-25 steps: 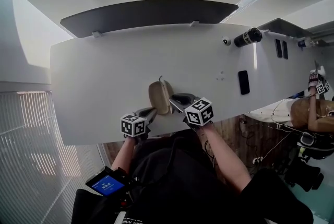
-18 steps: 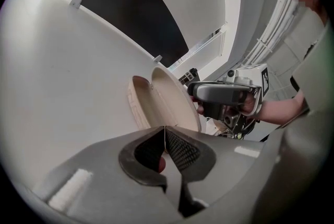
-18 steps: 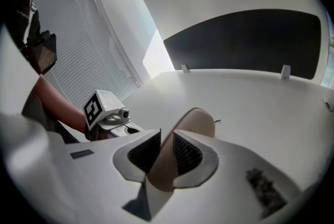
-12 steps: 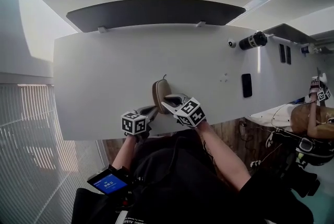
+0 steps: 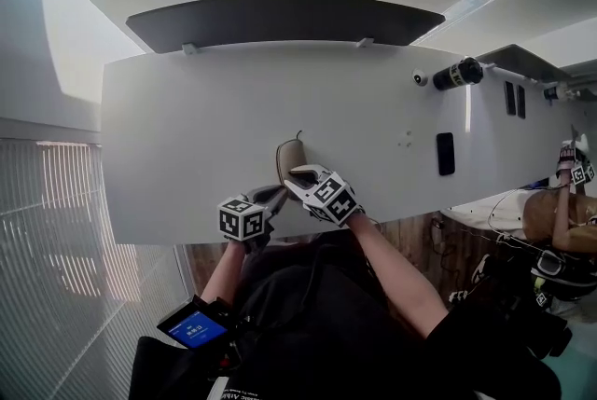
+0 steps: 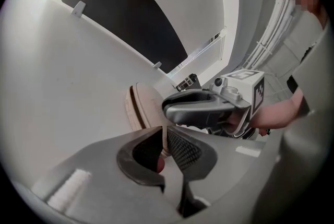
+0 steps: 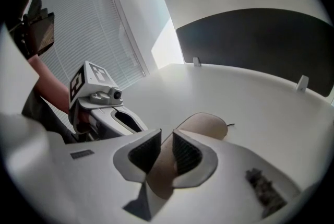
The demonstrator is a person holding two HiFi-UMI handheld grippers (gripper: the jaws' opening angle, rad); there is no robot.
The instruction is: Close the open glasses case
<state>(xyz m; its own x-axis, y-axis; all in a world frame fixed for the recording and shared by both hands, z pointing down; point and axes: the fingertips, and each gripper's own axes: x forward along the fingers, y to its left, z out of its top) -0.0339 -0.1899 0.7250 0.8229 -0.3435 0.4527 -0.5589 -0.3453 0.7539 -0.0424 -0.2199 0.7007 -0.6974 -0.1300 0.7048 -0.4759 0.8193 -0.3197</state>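
Observation:
A tan glasses case lies near the front edge of the white table. Its lid is down, and only a thin dark seam shows in the left gripper view on the case. My left gripper comes from the near side, and its jaws are shut on the case's near edge. My right gripper lies on top of the lid with its jaws almost together. In the right gripper view the case shows behind and below the right gripper.
A black phone, a black cylinder and a small white round object lie on the table's right part. A dark panel runs along the far edge. Another person is at far right.
The case stood open a second ago. My right gripper moved left over it and the lid came down. The left gripper stayed at the near edge.

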